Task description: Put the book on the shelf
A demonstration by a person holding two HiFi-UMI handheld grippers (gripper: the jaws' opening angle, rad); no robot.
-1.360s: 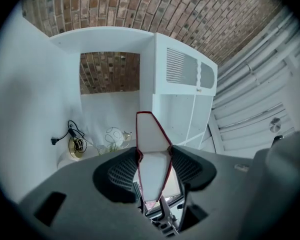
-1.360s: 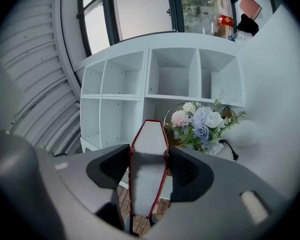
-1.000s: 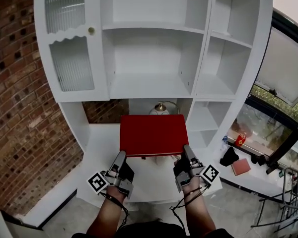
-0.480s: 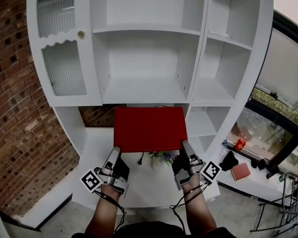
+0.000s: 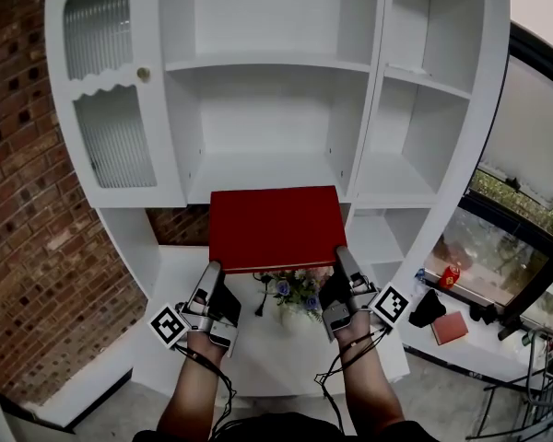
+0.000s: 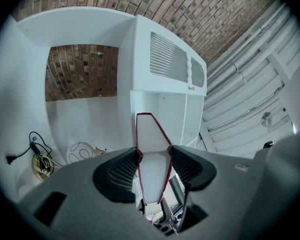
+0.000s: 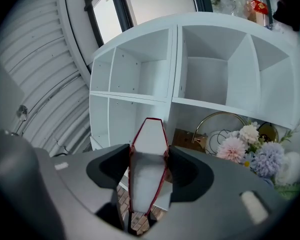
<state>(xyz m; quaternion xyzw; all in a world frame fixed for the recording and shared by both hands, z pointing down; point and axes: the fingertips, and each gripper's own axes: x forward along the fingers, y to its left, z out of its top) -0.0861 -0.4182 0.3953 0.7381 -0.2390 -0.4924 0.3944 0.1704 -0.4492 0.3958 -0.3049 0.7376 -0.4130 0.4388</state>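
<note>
A red book (image 5: 275, 227) is held flat in the air in front of the white shelf unit (image 5: 272, 168), its far edge level with the middle shelf board. My left gripper (image 5: 212, 277) is shut on the book's near left corner. The right gripper (image 5: 339, 263) is shut on the near right corner. In the left gripper view the book (image 6: 151, 154), seen edge-on with white pages and a red rim, sits pressed between the left gripper (image 6: 153, 160) pads. The right gripper view shows the book (image 7: 147, 166) clamped the same way in the right gripper (image 7: 149, 161).
A vase of flowers (image 5: 296, 294) stands on the lower white counter (image 5: 286, 357) under the book, with a cable beside it. A ribbed-glass cabinet door (image 5: 111, 127) is at the left, a brick wall (image 5: 28, 228) beyond it. Open cubbies (image 5: 419, 99) lie to the right.
Both grippers have lifted the book upward and toward the shelf; it now stands higher against the unit, uncovering the flowers beneath it. Both grips are unchanged.
</note>
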